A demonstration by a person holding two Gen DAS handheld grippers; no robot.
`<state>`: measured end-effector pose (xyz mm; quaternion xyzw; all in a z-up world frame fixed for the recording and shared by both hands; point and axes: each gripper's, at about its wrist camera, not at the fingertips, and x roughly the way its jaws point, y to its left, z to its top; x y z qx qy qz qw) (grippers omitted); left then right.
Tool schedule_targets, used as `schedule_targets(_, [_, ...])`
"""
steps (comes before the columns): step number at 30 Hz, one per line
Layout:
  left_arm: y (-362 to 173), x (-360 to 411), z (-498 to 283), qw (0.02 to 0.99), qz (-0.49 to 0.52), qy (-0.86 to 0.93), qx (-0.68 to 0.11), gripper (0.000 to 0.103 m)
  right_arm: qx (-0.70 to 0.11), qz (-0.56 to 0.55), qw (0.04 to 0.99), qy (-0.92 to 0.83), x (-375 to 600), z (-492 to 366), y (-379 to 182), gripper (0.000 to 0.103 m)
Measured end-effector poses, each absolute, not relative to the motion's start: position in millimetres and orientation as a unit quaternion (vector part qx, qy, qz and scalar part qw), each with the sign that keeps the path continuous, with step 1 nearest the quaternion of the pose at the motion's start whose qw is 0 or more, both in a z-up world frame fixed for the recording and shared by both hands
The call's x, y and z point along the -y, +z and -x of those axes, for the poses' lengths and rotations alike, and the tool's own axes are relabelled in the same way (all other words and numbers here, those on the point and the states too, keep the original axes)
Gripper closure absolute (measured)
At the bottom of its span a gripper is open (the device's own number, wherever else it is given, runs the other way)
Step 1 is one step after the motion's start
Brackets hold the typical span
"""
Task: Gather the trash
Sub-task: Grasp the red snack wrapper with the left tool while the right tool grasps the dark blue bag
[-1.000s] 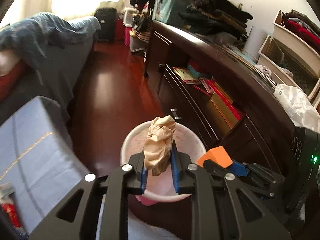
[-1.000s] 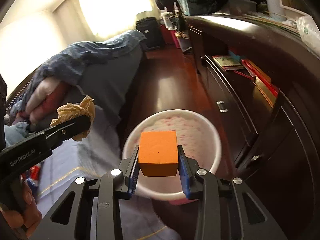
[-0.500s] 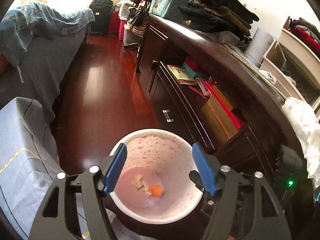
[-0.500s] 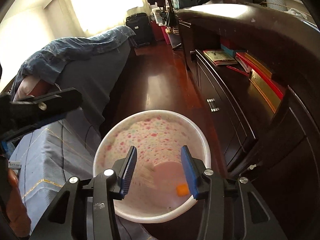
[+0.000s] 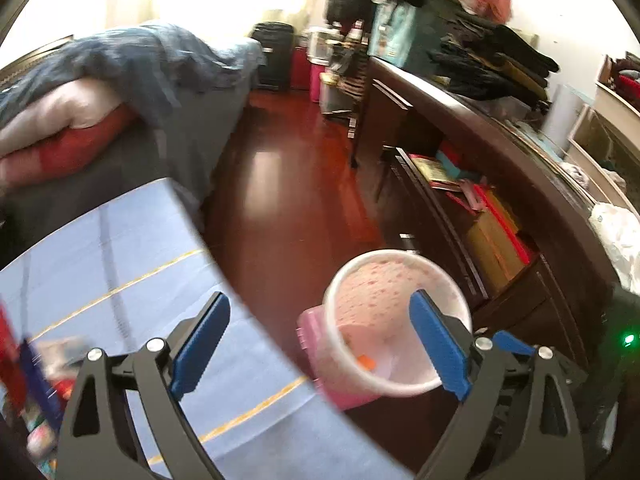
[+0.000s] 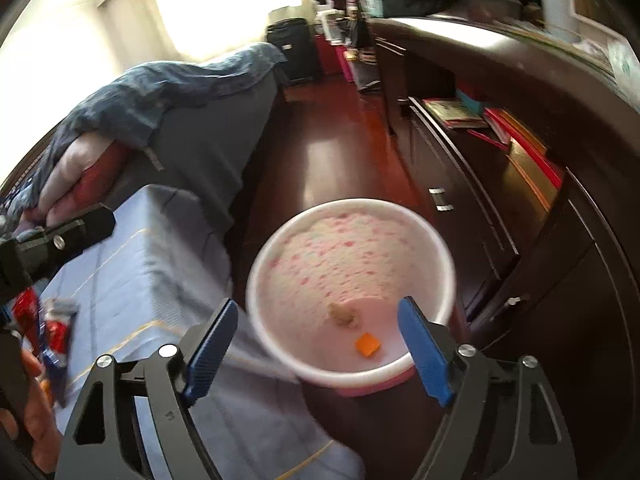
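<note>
Trash (image 6: 368, 345) apparently inside bin (image 6: 352, 212).

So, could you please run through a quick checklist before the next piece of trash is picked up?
1. Left tool empty: ok, jaws opening, nothing between them.
2. Right tool empty: ok, jaws opening, nothing between them.
3. Orange block inside the bin: ok, on its bottom.
4. Crumpled paper inside the bin: ok, beside the block.
5. More trash in sight: ok, red wrappers lie on the blue cloth.
6. Wrappers sharp enough to aim a grasp: not ok, blurred in both views.
</note>
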<state>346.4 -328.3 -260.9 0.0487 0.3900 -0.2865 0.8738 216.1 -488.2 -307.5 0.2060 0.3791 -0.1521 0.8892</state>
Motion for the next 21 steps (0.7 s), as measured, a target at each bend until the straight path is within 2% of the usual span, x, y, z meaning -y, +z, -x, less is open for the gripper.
schedule_targets(6, [-245, 266, -324, 0.902, -0.052, -0.22, -0.368, 0.006, -0.378, -0.186, 0.902, -0.09, 437, -215, -284, 0.012])
schedule_targets(11, [-233, 203, -316, 0.935, -0.055, -0.097, -0.336, 0.004, -0.38, -0.162, 0.909, -0.047, 395, -215, -271, 0.012])
schedule_targets(19, [-251, 145, -362, 0.932, -0.077, 0.017, -0.353, 0.004, -0.381, -0.14, 0.914, 0.002, 348, -219, -257, 0.012])
schedule_targets(21, [-258, 139, -374, 0.928, -0.082, 0.026, -0.362, 0.008, -0.383, -0.13, 0.914, 0.014, 335, -221, -256, 0.012])
